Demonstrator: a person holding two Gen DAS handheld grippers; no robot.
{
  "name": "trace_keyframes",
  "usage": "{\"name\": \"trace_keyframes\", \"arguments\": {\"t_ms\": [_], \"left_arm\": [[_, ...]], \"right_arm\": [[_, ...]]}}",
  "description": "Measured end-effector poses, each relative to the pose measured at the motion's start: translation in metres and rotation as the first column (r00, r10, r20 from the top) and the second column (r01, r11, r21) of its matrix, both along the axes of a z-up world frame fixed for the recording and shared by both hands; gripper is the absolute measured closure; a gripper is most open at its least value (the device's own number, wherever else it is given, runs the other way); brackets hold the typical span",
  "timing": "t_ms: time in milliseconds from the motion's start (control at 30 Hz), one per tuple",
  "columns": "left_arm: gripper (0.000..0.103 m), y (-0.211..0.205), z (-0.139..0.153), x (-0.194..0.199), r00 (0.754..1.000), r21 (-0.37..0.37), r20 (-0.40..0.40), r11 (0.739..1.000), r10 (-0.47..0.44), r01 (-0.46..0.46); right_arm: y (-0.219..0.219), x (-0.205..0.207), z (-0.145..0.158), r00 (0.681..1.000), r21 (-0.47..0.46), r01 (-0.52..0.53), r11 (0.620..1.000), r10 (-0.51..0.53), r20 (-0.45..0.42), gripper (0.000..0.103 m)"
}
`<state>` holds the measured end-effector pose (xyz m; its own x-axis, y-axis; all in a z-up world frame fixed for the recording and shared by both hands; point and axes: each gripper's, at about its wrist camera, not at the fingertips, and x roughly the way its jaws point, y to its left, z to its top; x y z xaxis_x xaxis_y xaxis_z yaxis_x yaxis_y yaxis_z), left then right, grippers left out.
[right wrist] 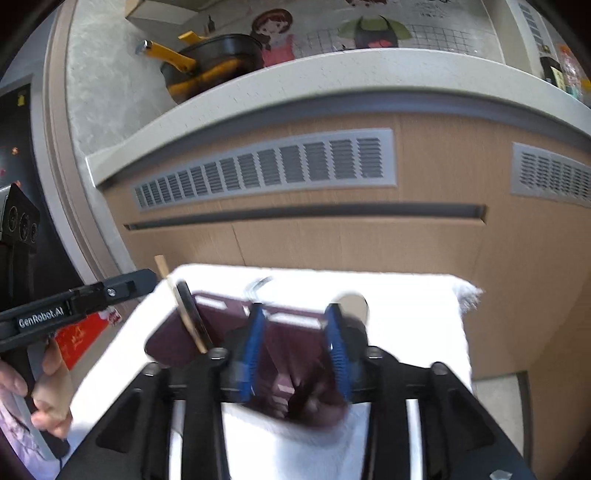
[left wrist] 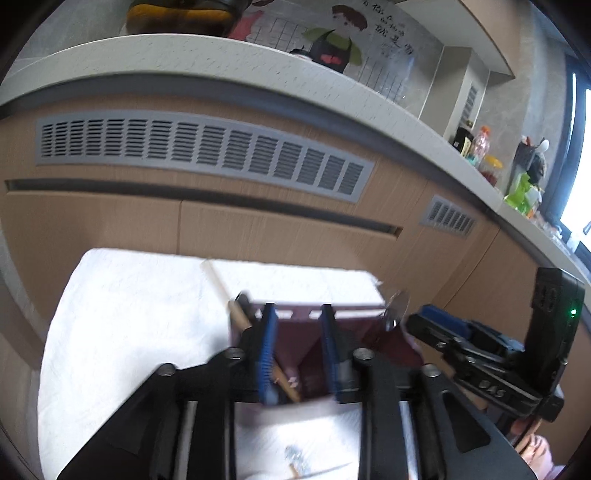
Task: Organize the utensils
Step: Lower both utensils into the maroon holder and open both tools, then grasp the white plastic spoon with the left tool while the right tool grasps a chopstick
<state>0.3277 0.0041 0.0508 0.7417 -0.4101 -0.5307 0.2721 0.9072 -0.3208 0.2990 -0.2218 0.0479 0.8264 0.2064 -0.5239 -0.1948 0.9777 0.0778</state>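
The maroon utensil holder (left wrist: 295, 354) sits lower centre, framed by both released tools (left wrist: 297, 345) (right wrist: 295, 350); a careless nudge could topple its chopsticks (left wrist: 240, 314).

Maroon utensil holder (right wrist: 221, 332) w/ upright chopsticks (right wrist: 186, 314) blocks centre, white cloth (left wrist: 129, 314) free on left

Maroon utensil holder (left wrist: 306, 347): near wall and compartments hidden behind the left gripper (left wrist: 297, 343), motion-blurred in both views. Small metal utensil (left wrist: 295, 456) below that gripper: blurred, kind indeterminable. Pan (left wrist: 177, 16) above: cut by picture edge.
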Motion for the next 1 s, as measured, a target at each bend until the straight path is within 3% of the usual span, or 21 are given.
{"name": "trace_keyframes", "arguments": {"t_ms": [33,100,200,367,567,800,1000], "left_arm": [[0.065,0.002,-0.004,-0.006,1.000,0.008,-0.005,1.000,0.002,-0.002],[0.063,0.007,-0.014,-0.016,1.000,0.017,-0.028,1.000,0.000,0.001],[0.055,0.012,-0.035,-0.032,0.995,0.010,-0.092,1.000,-0.026,0.027],[0.053,0.007,-0.076,-0.042,0.974,0.016,-0.205,0.995,-0.092,0.098],[0.053,-0.001,-0.109,-0.040,0.943,0.009,-0.297,0.987,-0.153,0.163],[0.053,0.001,-0.129,-0.045,0.908,-0.052,-0.360,0.976,-0.215,0.211],[0.050,-0.007,-0.124,-0.087,0.870,-0.031,-0.381,0.945,-0.312,0.326]], "right_arm": [[-0.002,-0.008,-0.002,1.000,-0.011,0.014,1.000,-0.014,-0.001,0.046],[-0.004,-0.025,-0.005,0.999,-0.038,0.053,0.998,-0.052,0.011,0.020],[-0.002,-0.049,-0.013,0.997,-0.077,0.072,0.994,-0.072,-0.003,0.005],[0.008,-0.073,-0.039,0.993,-0.145,0.029,0.989,-0.045,-0.105,0.000],[0.007,-0.090,-0.072,0.974,-0.147,0.010,0.989,-0.043,-0.221,0.000],[-0.009,-0.107,-0.085,0.966,-0.183,0.099,0.978,-0.139,-0.219,0.000],[-0.021,-0.113,-0.091,0.960,-0.202,0.137,0.970,-0.181,-0.216,0.000]]}}
